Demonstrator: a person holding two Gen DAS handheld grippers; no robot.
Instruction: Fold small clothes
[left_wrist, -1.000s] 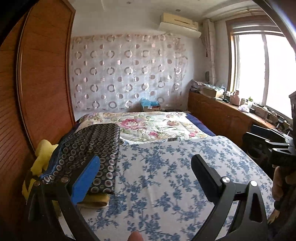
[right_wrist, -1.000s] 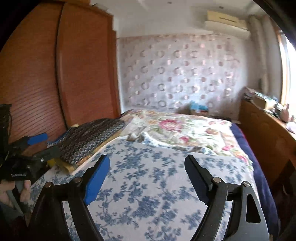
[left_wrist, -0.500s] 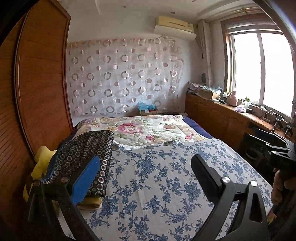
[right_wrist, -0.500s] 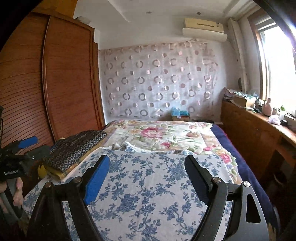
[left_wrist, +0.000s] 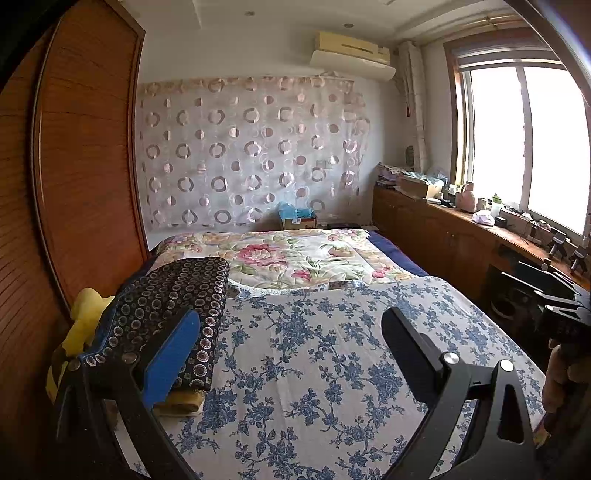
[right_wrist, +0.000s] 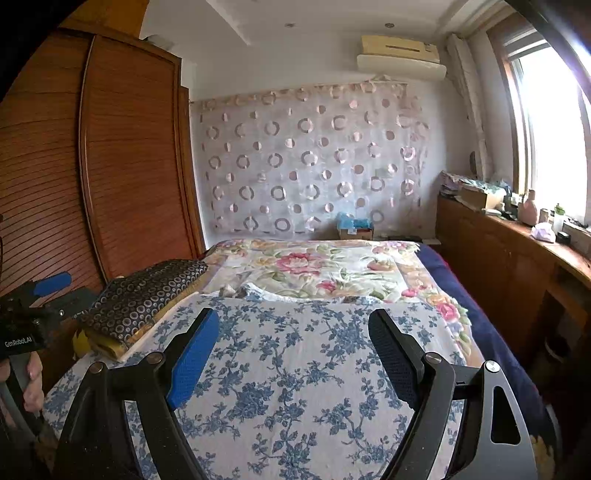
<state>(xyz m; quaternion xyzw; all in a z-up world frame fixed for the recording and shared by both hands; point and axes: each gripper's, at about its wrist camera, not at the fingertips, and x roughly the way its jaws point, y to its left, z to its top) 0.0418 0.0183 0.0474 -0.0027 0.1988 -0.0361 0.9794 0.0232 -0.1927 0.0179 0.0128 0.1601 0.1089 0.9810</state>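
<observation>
Both grippers hover over the near end of the bed, w/ nothing between their fingers. Left gripper: jaws wide apart, empty, 1 blue pad and 1 black pad showing. Right gripper: same, jaws spread wide, holding nothing. Each is gripped by a hand at the frame edge: left hand seen from the right wrist view, right hand from the left wrist view.

Under them lies a blue-flowered sheet, flat, covering the near half of the bed.

On the left edge of that sheet, near the wardrobe, sits a folded stack of clothes: dark ring-patterned garment on top, a yellow garment under it and sticking out toward the wardrobe side. Neither gripper touches the stack; the left one's blue pad only overlaps it in view.

Further back: a pink-flowered quilt over the far half of the bed, then a small cardboard box by the wall, and a circle-print curtain. Wooden wardrobe at left, window counter w/ clutter at right, AC unit up top.
</observation>
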